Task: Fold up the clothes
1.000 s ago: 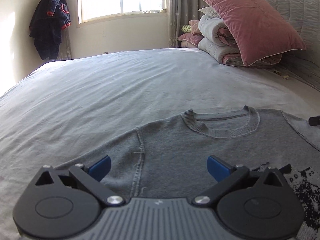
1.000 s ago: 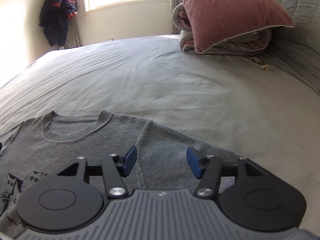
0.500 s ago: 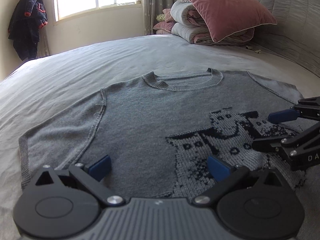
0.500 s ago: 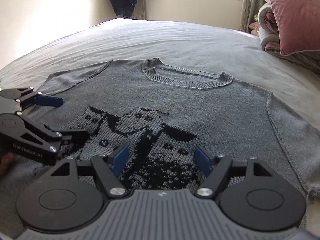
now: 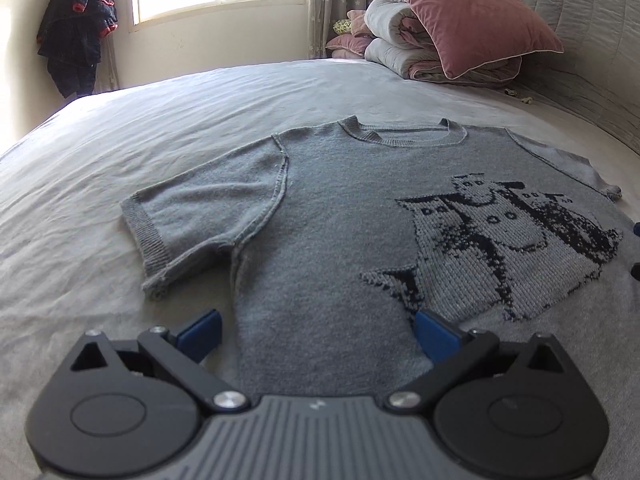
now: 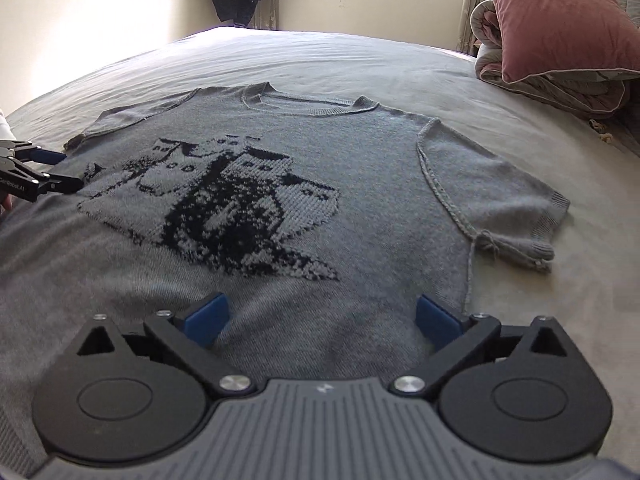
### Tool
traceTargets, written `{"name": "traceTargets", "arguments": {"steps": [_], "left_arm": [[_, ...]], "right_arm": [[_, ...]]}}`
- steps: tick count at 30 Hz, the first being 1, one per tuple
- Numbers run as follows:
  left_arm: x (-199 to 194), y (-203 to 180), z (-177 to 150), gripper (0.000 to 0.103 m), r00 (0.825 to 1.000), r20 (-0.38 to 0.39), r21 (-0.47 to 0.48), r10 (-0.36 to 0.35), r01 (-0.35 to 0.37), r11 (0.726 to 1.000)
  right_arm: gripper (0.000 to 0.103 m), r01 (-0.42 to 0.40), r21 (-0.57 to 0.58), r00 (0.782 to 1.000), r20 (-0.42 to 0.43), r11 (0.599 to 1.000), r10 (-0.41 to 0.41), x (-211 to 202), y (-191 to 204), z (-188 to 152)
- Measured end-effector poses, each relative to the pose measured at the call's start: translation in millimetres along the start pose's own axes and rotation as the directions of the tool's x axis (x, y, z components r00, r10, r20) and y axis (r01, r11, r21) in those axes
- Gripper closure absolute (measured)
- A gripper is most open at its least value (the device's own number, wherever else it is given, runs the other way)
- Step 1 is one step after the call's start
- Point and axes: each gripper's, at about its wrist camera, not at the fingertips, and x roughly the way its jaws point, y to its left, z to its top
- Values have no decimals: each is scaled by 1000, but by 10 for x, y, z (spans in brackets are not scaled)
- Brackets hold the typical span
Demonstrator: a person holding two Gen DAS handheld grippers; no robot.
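Left wrist view: the gray sweater (image 5: 328,216) lies flat on the bed (image 5: 120,152), picture side up. The left gripper (image 5: 318,332) is at its bottom edge, blue fingers (image 5: 200,334) spread wide, holding nothing.

Right wrist view: the right gripper (image 6: 320,320) sits over the sweater's (image 6: 360,184) lower part, fingers (image 6: 436,322) wide apart and empty. A pink pillow (image 6: 560,16) lies far behind the sweater.

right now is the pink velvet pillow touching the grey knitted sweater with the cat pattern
Apart. The left wrist view shows the pink velvet pillow propped on folded quilts at the head of the bed, with a wide stretch of bare grey bedsheet between it and the grey knitted sweater.
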Motion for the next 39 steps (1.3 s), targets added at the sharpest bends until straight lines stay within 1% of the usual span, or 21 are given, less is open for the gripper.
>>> {"name": "traceTargets", "arguments": {"steps": [3,6,8,11,14,16,18,20,22,24,30,37,39], "left_arm": [[-124,-4,-44,0,1000,0,-12,14,-14,1000],[-200,-167,-55,0,1000,15,1,-10,10,1000],[-250,-276,-63,0,999,25,10,-26,25,1000],[-326,-440,-73,0,998,40,24,-50,49,999],[-402,-604,-84,0,996,55,39,-74,72,997],[-396,-730,-153,0,996,31,84,-84,81,993],[-369,-801,-271,0,997,-2,139,-76,76,987],[-404,-755,-348,0,996,4,124,-84,83,989],[-428,-684,-381,0,996,6,84,-89,88,993],[-444,-637,-402,0,996,5,55,-89,88,995],[-489,-675,-445,0,998,7,60,-65,64,996],[-651,-631,-582,0,998,11,41,-64,64,997],[-702,-617,-623,0,998,11,37,-62,62,997]], "right_arm": [[1,32,17,999,-6,999,-32,-153,-49,-112],[1,51,34,999,-4,998,-51,-260,21,-116],[1,34,17,999,20,999,-34,-304,160,-79],[1,-22,-19,999,37,1000,23,-279,464,15],[1,-59,-48,998,29,997,60,-178,743,75],[1,-79,-65,997,15,995,81,-98,915,98],[1,-79,-74,997,-20,994,78,-14,994,38],[0,-72,-50,997,11,996,72,-25,973,-55],[0,-74,-17,997,23,997,74,-71,914,-119],[0,-68,-11,997,26,998,68,-129,888,-174],[0,-48,-9,998,27,999,48,-277,848,-312],[0,-41,36,998,38,998,40,-457,744,-484],[0,-32,34,999,35,999,31,-497,736,-535]]}}
